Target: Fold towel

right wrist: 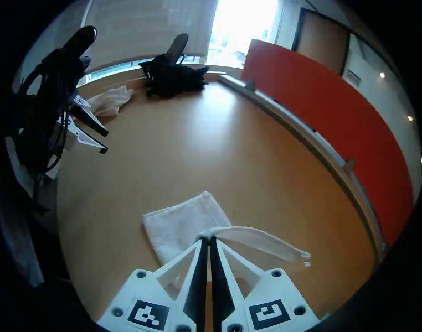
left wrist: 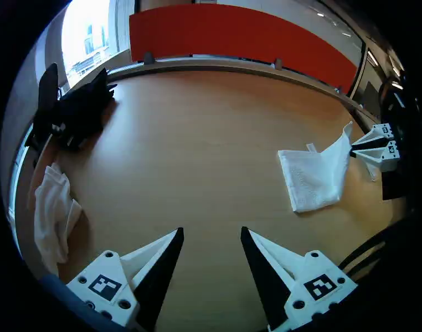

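Right claw (right wrist: 209,239) pinched on towel (right wrist: 180,224) corner, raised edge running rightward; left claw (left wrist: 211,229) wide above table (left wrist: 211,138).

No legible text; coded square markers (left wrist: 104,286) on left tongs (left wrist: 210,232), right tongs (right wrist: 206,239).

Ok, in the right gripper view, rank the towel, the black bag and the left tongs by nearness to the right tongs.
1. Towel, pinched in the right tongs.
2. Left tongs, off to the left.
3. Black bag, farthest, at the back.
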Tool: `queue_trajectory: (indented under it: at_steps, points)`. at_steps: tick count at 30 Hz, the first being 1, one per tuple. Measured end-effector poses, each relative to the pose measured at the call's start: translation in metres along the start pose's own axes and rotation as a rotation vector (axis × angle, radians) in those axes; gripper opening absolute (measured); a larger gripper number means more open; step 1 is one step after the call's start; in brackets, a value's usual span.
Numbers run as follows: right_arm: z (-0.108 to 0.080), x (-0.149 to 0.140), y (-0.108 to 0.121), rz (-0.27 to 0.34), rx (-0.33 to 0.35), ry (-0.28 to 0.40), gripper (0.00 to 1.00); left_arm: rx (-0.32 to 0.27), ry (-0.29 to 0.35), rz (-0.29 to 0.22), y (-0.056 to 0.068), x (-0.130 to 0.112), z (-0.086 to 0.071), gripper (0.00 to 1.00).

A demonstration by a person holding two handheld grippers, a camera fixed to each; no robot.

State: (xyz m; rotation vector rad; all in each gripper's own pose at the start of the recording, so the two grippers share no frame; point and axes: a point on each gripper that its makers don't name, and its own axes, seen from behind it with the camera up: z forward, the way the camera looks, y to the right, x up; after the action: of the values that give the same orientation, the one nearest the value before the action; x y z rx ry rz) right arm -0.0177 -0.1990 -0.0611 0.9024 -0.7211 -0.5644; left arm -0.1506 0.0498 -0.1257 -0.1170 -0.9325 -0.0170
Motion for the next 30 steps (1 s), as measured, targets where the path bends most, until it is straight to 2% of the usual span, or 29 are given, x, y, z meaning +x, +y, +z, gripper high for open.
queue_trajectory:
  at_steps: [14, 20, 30]
  points:
    - [0.036, -0.008, -0.04, -0.042, 0.118, -0.047, 0.04, 0.017, 0.008, -0.041, -0.013, -0.003, -0.007, 0.75]
    - [0.042, -0.01, -0.041, -0.032, 0.131, -0.053, 0.04, 0.018, 0.007, -0.045, -0.015, -0.004, -0.006, 0.75]
    - [0.042, -0.007, -0.041, -0.032, 0.134, -0.047, 0.04, 0.014, 0.006, -0.042, -0.014, -0.001, -0.004, 0.75]
